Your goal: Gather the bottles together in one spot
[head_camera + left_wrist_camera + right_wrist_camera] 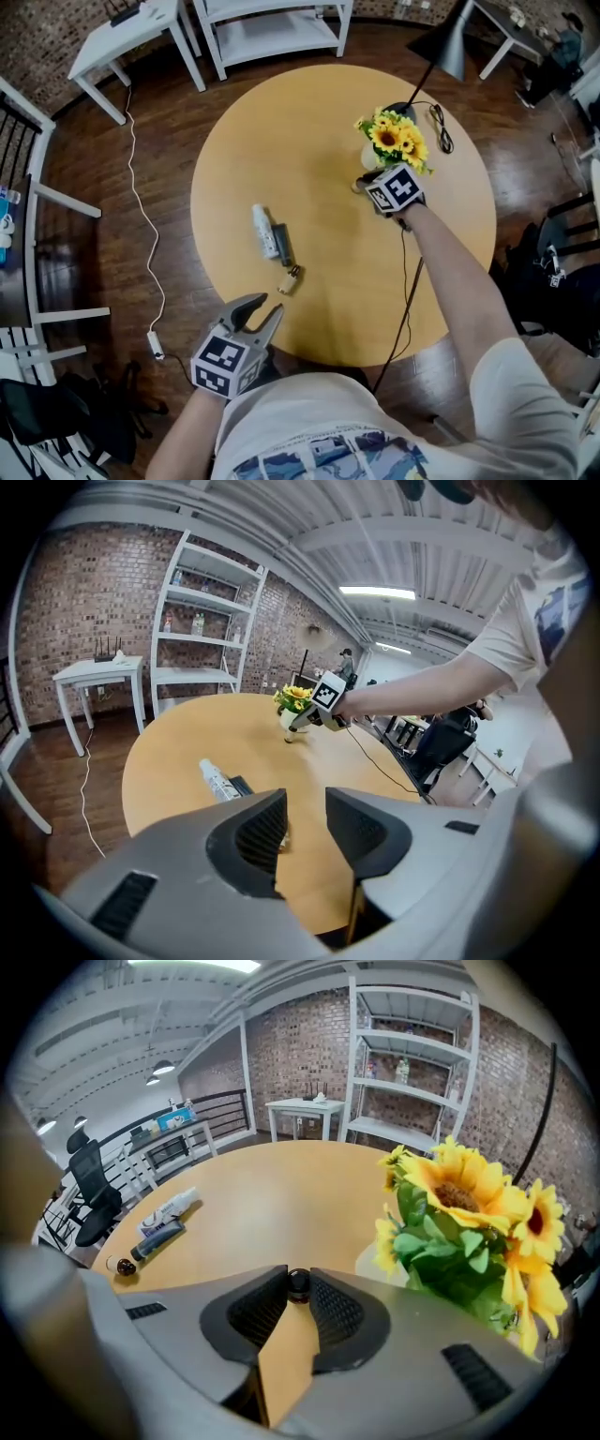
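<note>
Head view: our left gripper hangs over the table edge, near the white bottle, dark tube and small brown bottle; we cannot read their labels. Left gripper view: its jaws stand narrow and empty. Right gripper view: our right gripper clamps a black-capped bottle beside the sunflowers, well apart from those three

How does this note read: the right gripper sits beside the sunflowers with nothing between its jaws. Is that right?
Not quite. The right gripper does sit beside the sunflowers, but its jaws are closed on a small dark-capped bottle, not empty. The right gripper view shows the cap pinched between the jaw tips.
</note>
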A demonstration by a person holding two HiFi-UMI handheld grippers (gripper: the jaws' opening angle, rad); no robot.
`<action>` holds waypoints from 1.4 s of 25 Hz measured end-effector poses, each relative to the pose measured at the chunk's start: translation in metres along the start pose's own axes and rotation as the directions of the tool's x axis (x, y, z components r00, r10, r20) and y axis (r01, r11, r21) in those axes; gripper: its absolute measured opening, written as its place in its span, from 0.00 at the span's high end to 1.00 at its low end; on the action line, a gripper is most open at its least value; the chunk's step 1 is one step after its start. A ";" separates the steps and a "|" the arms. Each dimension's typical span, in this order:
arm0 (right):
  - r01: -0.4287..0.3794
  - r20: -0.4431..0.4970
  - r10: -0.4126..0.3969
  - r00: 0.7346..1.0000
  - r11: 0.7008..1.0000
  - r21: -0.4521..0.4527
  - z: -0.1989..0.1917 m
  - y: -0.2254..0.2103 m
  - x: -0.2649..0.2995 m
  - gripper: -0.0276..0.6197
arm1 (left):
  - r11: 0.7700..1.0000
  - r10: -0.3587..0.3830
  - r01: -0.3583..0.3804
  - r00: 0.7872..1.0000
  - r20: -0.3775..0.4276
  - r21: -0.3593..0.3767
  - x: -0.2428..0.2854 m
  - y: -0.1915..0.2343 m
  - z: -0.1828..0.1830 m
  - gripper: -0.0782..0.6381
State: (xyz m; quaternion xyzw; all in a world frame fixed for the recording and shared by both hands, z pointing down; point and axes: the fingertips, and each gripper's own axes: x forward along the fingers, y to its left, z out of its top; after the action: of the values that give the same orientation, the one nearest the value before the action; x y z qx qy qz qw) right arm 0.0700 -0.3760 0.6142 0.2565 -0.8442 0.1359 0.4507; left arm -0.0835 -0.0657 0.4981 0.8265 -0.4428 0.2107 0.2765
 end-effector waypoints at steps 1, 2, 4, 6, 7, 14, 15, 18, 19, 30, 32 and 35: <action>0.005 0.000 -0.005 1.000 1.000 0.004 0.001 -0.002 0.002 0.86 | 1.000 0.001 -0.001 1.000 -0.006 0.000 0.001 0.000 -0.002 0.71; 0.010 0.002 -0.010 1.000 1.000 0.010 0.001 -0.004 0.004 0.86 | 1.000 0.000 0.000 1.000 -0.011 0.002 0.001 0.000 -0.003 0.71; 0.018 0.005 -0.018 1.000 1.000 0.011 0.004 -0.006 0.007 0.86 | 1.000 -0.003 0.003 1.000 -0.015 0.002 0.002 -0.001 -0.004 0.71; 0.022 0.002 -0.022 1.000 1.000 -0.002 0.007 -0.004 0.009 0.86 | 1.000 -0.007 0.007 1.000 -0.014 -0.002 0.003 -0.002 -0.003 0.71; 0.023 0.002 -0.023 1.000 1.000 -0.005 0.007 -0.003 0.009 0.86 | 1.000 -0.010 0.010 1.000 -0.014 -0.004 0.004 -0.003 -0.003 0.71; 0.046 0.036 -0.047 0.998 0.998 0.033 0.007 -0.008 0.008 0.76 | 1.000 -0.026 0.027 1.000 -0.015 0.000 0.008 -0.008 -0.001 0.71; 0.051 0.041 -0.053 0.998 0.998 0.032 0.008 -0.009 0.007 0.76 | 1.000 -0.027 0.027 1.000 -0.016 0.000 0.008 -0.008 -0.001 0.71; 0.064 0.068 -0.067 0.995 0.997 0.039 0.012 -0.012 0.001 0.74 | 1.000 -0.026 0.026 0.999 -0.019 0.004 0.008 -0.008 0.000 0.71; 0.067 0.079 -0.070 0.994 0.997 0.043 0.014 -0.013 -0.002 0.72 | 1.000 -0.025 0.025 1.000 -0.018 0.006 0.008 -0.008 0.000 0.71; -0.024 0.228 0.013 0.974 0.999 0.047 0.012 0.039 -0.066 0.70 | 1.000 0.020 -0.019 0.999 0.038 -0.007 -0.003 -0.008 0.011 0.71; -0.028 0.268 0.011 0.963 0.998 0.057 0.004 0.052 -0.090 0.70 | 1.000 0.030 -0.029 0.998 0.048 -0.008 -0.007 -0.005 0.012 0.71; 0.011 0.306 -0.043 0.951 0.994 0.108 -0.020 0.073 -0.127 0.70 | 0.999 0.037 -0.037 0.998 0.060 0.001 -0.015 0.002 0.013 0.71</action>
State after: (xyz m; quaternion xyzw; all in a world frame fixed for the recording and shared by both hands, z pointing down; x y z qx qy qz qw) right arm 0.1021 -0.2663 0.5196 0.3094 -0.8922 0.1322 0.3012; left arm -0.0919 -0.0664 0.4798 0.8243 -0.4660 0.1913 0.2584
